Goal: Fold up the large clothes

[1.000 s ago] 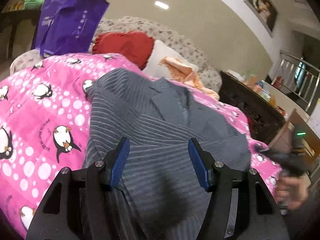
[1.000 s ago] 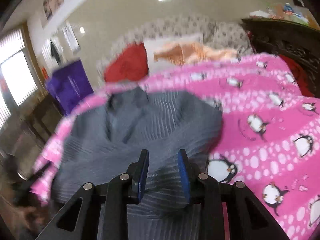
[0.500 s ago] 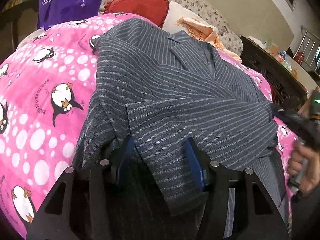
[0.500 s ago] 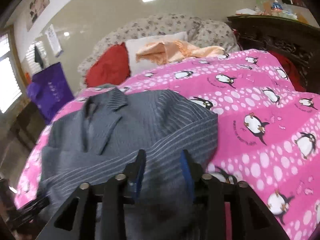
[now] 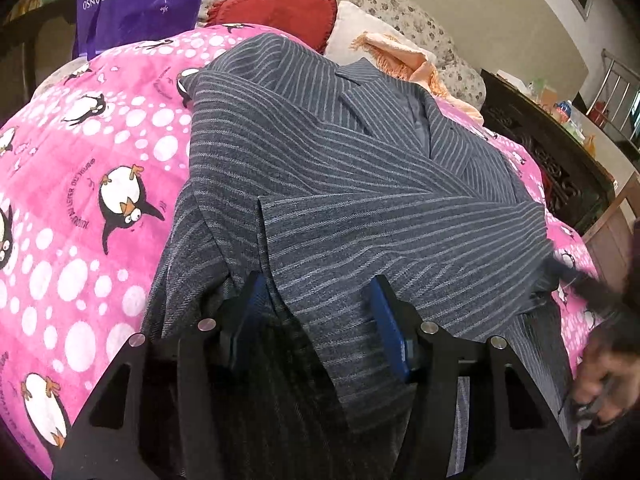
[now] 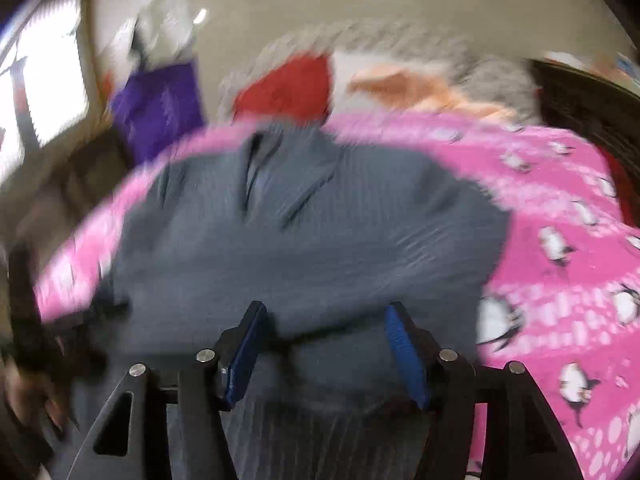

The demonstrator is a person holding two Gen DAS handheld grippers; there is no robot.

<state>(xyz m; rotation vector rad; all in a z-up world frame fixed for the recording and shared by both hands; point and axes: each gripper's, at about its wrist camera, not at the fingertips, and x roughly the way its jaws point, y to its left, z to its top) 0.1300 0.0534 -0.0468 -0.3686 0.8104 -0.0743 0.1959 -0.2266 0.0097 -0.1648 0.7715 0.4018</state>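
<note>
A grey pinstriped suit jacket (image 5: 340,184) lies on a pink penguin blanket (image 5: 100,184), collar away from me, with both sleeves folded across its front. My left gripper (image 5: 316,300) is open low over the jacket's lower part, with cloth lying between its blue pads. The right wrist view is blurred by motion. It shows the same jacket (image 6: 300,240) and my right gripper (image 6: 324,328) open just above its lower edge, holding nothing. The right hand and gripper also show at the right edge of the left wrist view (image 5: 600,320).
A red cushion (image 5: 276,16), a white pillow with an orange cloth (image 5: 400,52) and a purple bag (image 5: 136,0) sit at the head of the bed. Dark wooden furniture (image 5: 552,160) stands to the right of the bed.
My right gripper has opened and let go of the sleeve, which now lies across the jacket's front. The left gripper has come down closer to the jacket. The right view has swung and blurred.
</note>
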